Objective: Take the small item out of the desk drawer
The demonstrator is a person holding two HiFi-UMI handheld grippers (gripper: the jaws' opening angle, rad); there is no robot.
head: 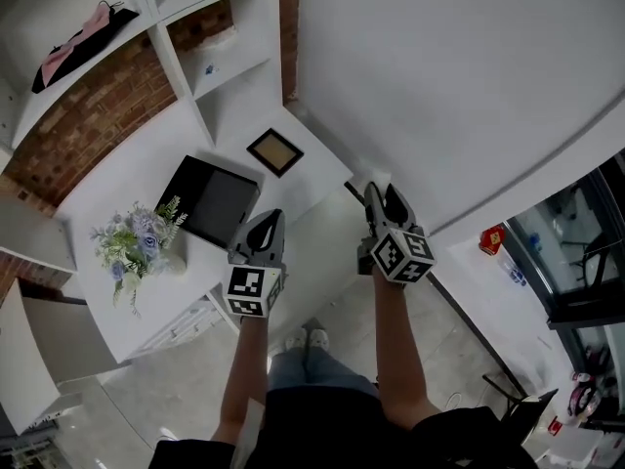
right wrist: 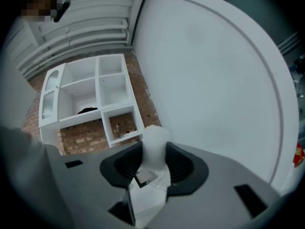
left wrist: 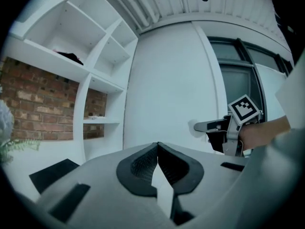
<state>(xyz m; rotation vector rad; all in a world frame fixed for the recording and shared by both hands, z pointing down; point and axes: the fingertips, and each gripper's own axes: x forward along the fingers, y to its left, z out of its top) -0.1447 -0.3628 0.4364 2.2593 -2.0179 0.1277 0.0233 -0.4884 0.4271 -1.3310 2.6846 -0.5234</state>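
A small white item sits pinched between the pads of my right gripper, which is shut on it and raised in front of a white wall. In the head view the item shows as a pale lump at the tips of the right gripper. From the left gripper view, the right gripper points left with the white item at its tips. My left gripper hangs beside it near the desk's corner, its jaw tips touching with nothing between them. The white desk lies to the left, and its drawer fronts face the person.
On the desk lie a black laptop, a bunch of flowers and a dark picture frame. White shelves on a brick wall stand behind, with a pink and black thing on one. A white chair is at left.
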